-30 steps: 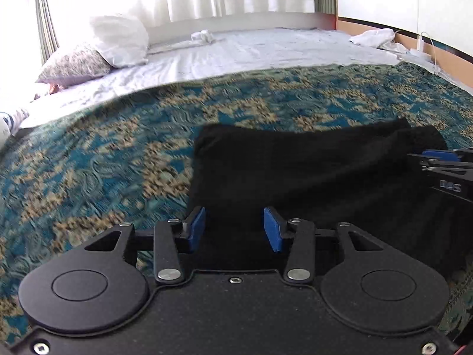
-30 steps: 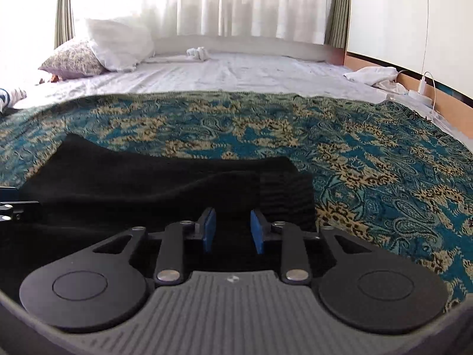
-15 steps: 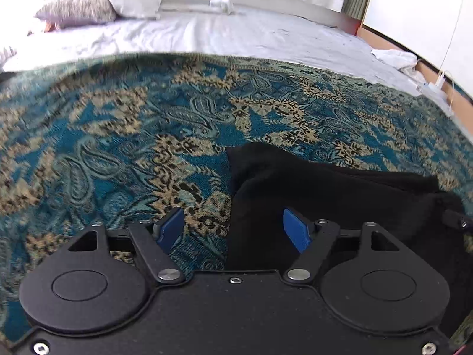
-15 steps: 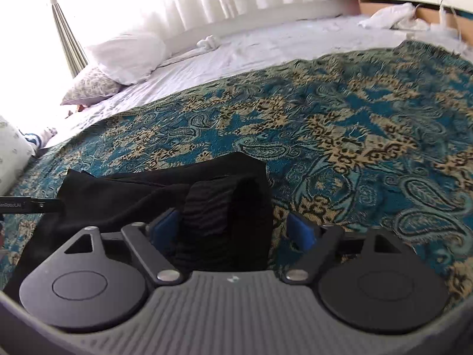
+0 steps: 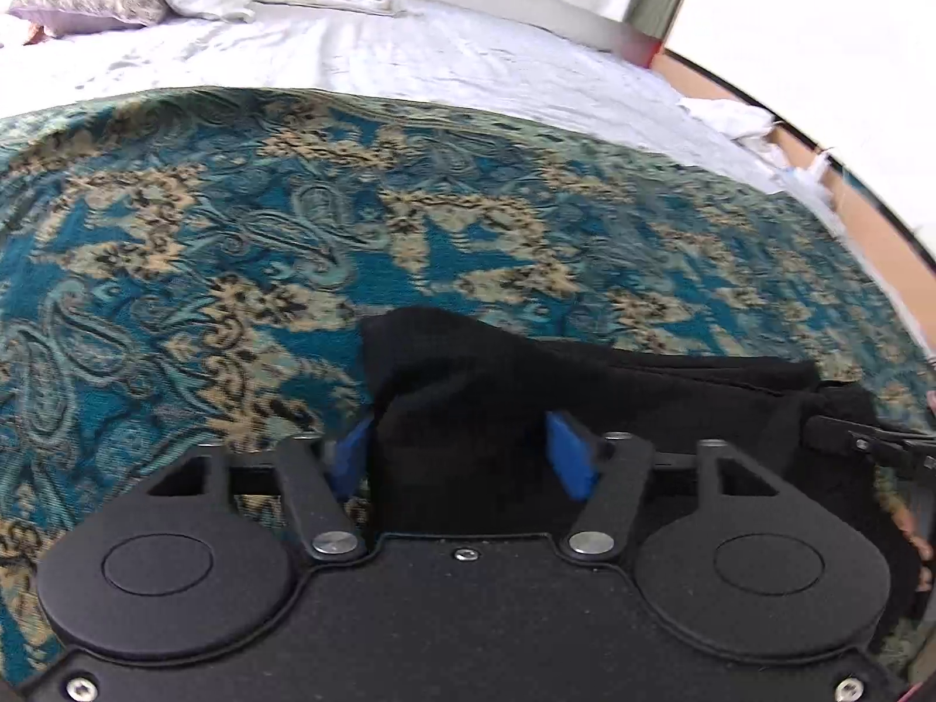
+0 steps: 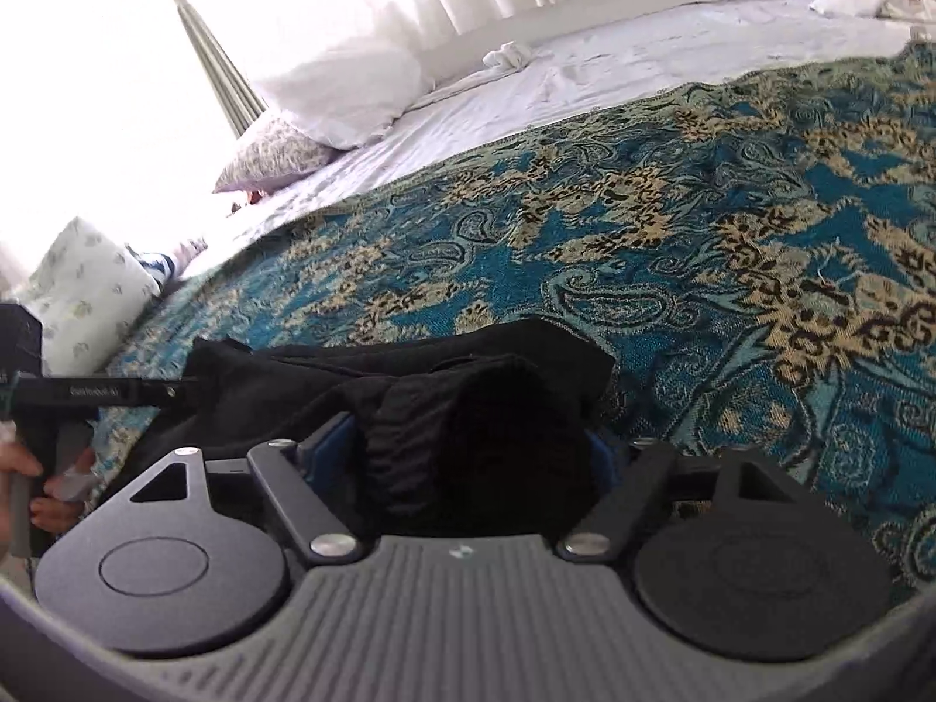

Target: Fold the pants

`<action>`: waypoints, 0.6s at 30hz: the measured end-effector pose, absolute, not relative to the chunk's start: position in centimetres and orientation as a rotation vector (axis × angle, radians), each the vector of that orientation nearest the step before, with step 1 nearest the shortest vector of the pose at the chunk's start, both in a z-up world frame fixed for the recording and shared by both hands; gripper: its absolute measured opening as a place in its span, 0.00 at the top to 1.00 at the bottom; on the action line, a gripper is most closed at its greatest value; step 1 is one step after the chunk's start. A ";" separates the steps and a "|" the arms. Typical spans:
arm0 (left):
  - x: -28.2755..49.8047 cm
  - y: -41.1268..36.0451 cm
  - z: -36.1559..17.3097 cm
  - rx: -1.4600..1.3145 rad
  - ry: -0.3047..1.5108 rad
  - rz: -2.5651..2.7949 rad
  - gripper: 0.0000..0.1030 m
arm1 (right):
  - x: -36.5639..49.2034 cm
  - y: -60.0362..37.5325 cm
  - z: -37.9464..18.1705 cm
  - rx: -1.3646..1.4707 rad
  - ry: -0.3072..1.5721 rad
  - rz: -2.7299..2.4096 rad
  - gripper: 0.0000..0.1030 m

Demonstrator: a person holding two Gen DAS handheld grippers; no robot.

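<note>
Black pants bunched between both grippers on a patterned bedspread.

The left gripper [image 5: 462, 456] has its blue fingers [image 5: 566, 456] spread wide, with a raised fold of the pants [image 5: 643, 392] standing between them; whether the pads press the cloth I cannot tell. The right gripper [image 6: 477, 456] likewise straddles a thick bunch of the pants [image 6: 409, 374], fingers [image 6: 330, 444] apart on either side. Ahead of both fingers stretches the teal paisley bedspread [image 5: 292, 222], with white pillows [image 6: 345, 88] far beyond.
</note>
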State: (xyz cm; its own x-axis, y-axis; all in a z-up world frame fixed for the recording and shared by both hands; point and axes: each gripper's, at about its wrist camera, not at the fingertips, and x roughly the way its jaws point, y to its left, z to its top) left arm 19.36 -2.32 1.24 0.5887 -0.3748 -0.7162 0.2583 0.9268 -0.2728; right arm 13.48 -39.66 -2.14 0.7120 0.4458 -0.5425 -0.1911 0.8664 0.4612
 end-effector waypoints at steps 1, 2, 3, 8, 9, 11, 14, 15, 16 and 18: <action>19.5 -2.2 1.3 -0.157 0.874 -0.372 0.44 | 13.6 -40.1 -2.2 0.417 0.691 0.365 0.28; 19.7 -1.9 1.3 -0.178 0.881 -0.378 0.41 | 13.8 -40.7 -2.4 0.447 0.688 0.360 0.26; 20.1 -1.5 1.2 -0.210 0.889 -0.383 0.39 | 13.9 -41.3 -2.5 0.475 0.685 0.353 0.24; 22.0 -0.2 0.6 -0.401 0.935 -0.439 0.15 | 15.0 -41.1 -2.8 0.482 0.696 0.361 0.31; 22.2 -0.1 0.6 -0.423 0.934 -0.429 0.17 | 15.0 -41.0 -2.7 0.478 0.694 0.362 0.31; 22.2 0.2 1.0 -0.438 0.924 -0.391 0.42 | 14.9 -41.2 -2.7 0.490 0.690 0.358 0.34; 22.6 1.0 1.2 -0.417 0.938 -0.362 0.46 | 14.7 -41.8 -3.0 0.523 0.681 0.358 0.36; 22.7 1.2 1.2 -0.399 0.942 -0.349 0.46 | 14.7 -41.8 -3.0 0.520 0.681 0.356 0.36; 22.8 1.3 1.2 -0.389 0.944 -0.344 0.45 | 14.8 -41.7 -2.9 0.513 0.682 0.354 0.36; 23.0 1.0 0.8 -0.375 0.951 -0.344 0.43 | 15.0 -41.4 -2.9 0.499 0.683 0.348 0.36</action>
State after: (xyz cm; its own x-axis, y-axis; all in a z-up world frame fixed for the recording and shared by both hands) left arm 23.01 0.99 0.80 0.5360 -0.4424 -0.7190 0.1193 0.8828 -0.4543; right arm 14.99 -41.38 -2.87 0.7260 0.4606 -0.5107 -0.1431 0.8275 0.5429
